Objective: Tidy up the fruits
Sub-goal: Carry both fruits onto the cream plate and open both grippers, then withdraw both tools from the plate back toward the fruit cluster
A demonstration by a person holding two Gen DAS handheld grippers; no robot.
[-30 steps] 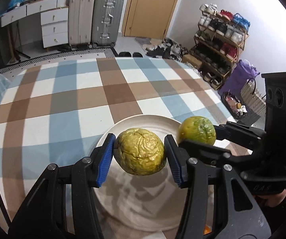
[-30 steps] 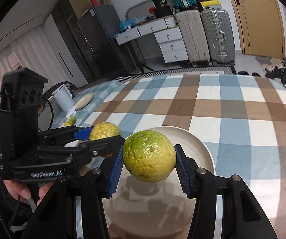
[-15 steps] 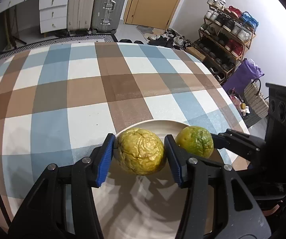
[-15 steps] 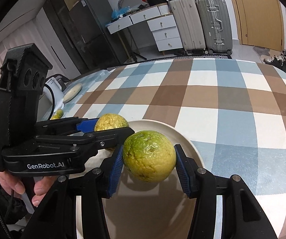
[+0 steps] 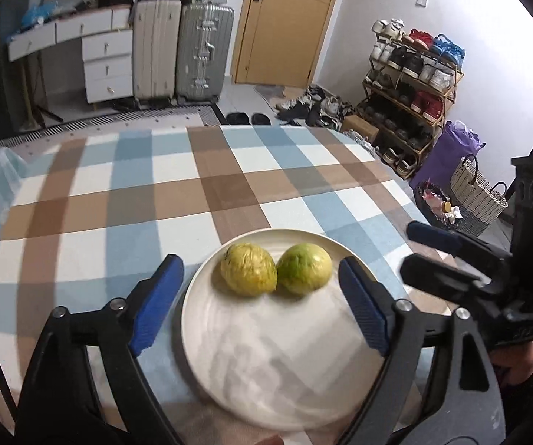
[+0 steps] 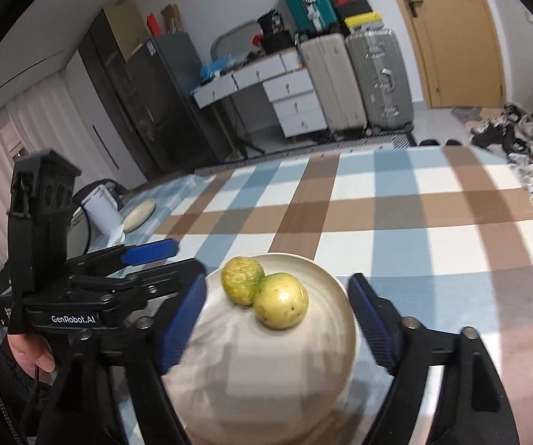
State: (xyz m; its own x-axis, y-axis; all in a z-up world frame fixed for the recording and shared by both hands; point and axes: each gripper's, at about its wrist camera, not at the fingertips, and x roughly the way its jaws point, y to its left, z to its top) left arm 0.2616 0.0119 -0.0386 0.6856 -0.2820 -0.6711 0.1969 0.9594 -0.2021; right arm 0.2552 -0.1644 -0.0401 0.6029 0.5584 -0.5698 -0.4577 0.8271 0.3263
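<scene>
Your white plate sits on the desk under its blue, brown and white checked cloth, and it holds two fruits side by side and touching; the wrinkled yellow fruit lies to the left in the left wrist view, the smoother green-yellow fruit to its right; both rest on the far half of the plate, with the near half bare; your left hand-held gripper is spread wide, its blue pads flanking the plate and gripping nothing; your right hand-held gripper is likewise spread wide and holds nothing, with the green-yellow fruit nearest its camera and the wrinkled one just behind it, the two touching; seen from the right wrist, the left hand-held gripper stands at the plate's left edge; off to the far left of that view a second, smaller pale plate lies on the cloth beside a white appliance.
</scene>
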